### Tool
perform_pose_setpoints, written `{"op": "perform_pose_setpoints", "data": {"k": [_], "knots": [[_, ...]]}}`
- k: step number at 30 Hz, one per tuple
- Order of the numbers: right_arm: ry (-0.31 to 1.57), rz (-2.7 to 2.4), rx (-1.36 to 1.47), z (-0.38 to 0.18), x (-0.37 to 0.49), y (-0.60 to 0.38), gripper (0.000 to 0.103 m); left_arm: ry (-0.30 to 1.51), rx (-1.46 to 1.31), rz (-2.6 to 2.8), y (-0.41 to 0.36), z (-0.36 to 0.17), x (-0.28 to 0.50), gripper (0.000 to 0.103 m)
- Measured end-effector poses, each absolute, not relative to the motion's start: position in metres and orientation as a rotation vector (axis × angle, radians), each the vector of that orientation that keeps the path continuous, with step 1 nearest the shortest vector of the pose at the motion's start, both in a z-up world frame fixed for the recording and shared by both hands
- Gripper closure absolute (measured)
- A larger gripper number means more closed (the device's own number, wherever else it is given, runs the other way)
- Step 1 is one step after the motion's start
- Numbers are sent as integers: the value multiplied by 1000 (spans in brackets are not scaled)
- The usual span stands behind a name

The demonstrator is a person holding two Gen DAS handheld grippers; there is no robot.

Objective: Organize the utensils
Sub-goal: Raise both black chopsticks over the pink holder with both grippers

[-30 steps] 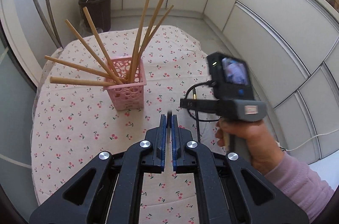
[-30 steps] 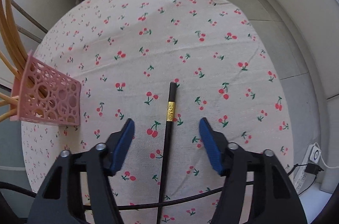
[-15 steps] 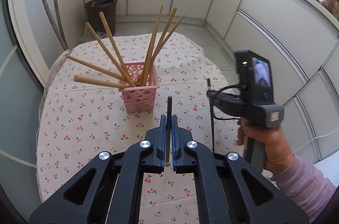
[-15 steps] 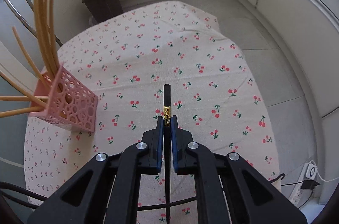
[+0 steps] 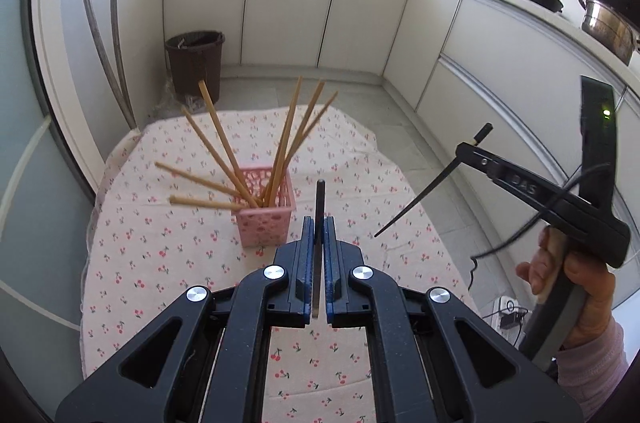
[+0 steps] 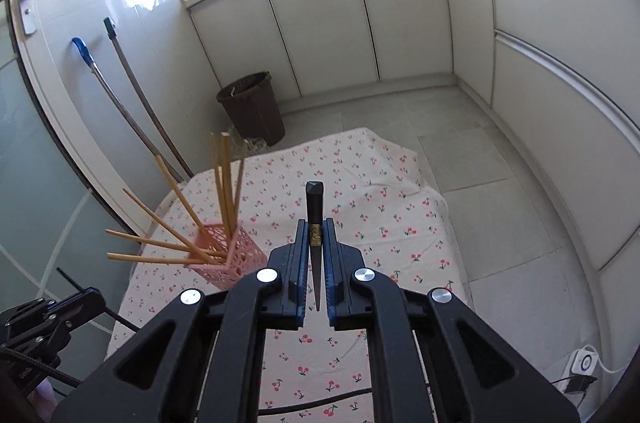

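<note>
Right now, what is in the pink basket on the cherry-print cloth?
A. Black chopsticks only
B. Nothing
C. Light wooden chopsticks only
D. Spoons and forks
C: only light wooden chopsticks lean out of the pink basket; each gripper holds a black chopstick clear of it.

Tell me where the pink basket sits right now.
The pink basket stands on the cherry-print tablecloth, left of centre in both wrist views, holding the wooden chopsticks.

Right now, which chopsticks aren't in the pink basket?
The two black chopsticks: one clamped in the left gripper, one in the right gripper. All tan wooden chopsticks stand in the pink perforated basket.
</note>
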State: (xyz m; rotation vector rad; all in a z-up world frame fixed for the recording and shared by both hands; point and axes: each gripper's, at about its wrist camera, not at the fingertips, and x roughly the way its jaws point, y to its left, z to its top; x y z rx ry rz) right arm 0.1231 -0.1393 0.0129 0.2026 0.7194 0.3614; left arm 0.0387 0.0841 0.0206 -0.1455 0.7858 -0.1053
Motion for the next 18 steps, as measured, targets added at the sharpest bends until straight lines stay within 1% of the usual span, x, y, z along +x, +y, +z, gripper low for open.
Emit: {"op": "perform_pose_setpoints", "data": {"k": [6,11,15,18], "knots": [[600,433,260,69,116,-136,96,683,-182,-77,97,64,43,99],[528,482,276,101,118,-122,96,598,-198,-33,106,97,63,99],[503,506,266,110,122,-110,96,564,-203,7,112,102,83,99],[511,506,262,102,130,-102,96,562,-216,37,119,89,106,98]]}}
